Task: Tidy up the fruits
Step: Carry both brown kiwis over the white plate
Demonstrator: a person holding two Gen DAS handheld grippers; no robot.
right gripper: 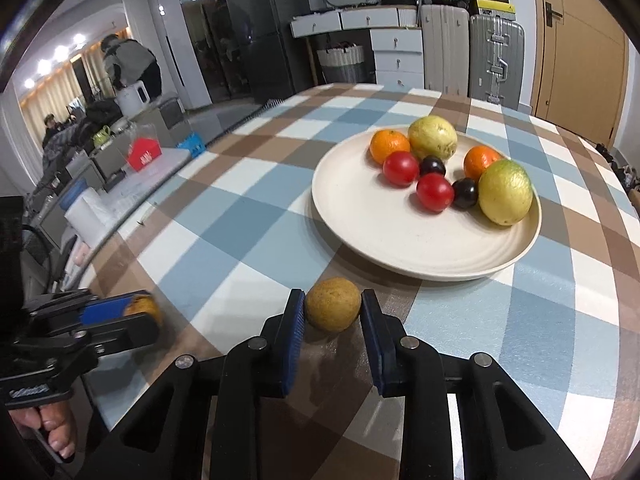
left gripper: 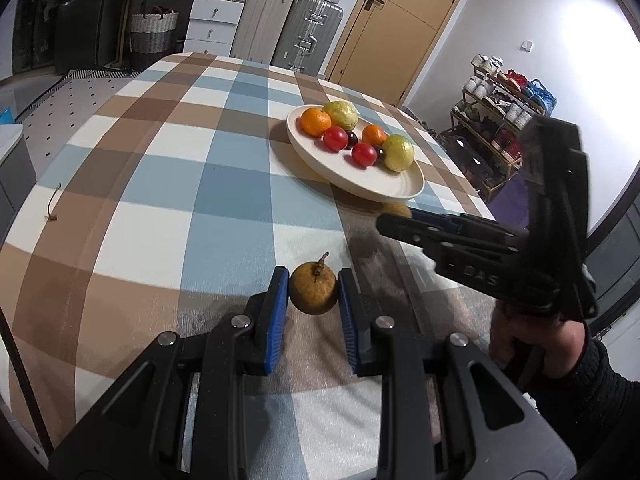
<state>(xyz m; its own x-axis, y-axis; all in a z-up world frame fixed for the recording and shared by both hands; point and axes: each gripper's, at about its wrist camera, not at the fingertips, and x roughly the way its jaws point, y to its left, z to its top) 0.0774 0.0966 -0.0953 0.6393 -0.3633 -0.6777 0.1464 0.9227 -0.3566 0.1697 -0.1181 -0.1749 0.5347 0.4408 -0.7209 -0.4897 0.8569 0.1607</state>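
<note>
A cream plate (left gripper: 372,184) (right gripper: 400,240) on the checked tablecloth holds two oranges, two yellow-green guavas, two red tomatoes and two dark plums. My left gripper (left gripper: 314,290) is shut on a small brown stemmed fruit (left gripper: 313,288), low over the cloth in front of the plate. My right gripper (right gripper: 332,310) is shut on a second small brown fruit (right gripper: 333,304) just before the plate's near rim. In the left wrist view the right gripper (left gripper: 400,220) shows at the right; in the right wrist view the left gripper (right gripper: 136,312) shows at the lower left.
The table (left gripper: 160,200) has a blue, brown and white checked cloth. Suitcases (left gripper: 308,36), white drawers (left gripper: 212,24) and a door stand beyond the far edge. A shoe rack (left gripper: 500,120) is at the right. A small twig (left gripper: 52,204) lies near the left edge.
</note>
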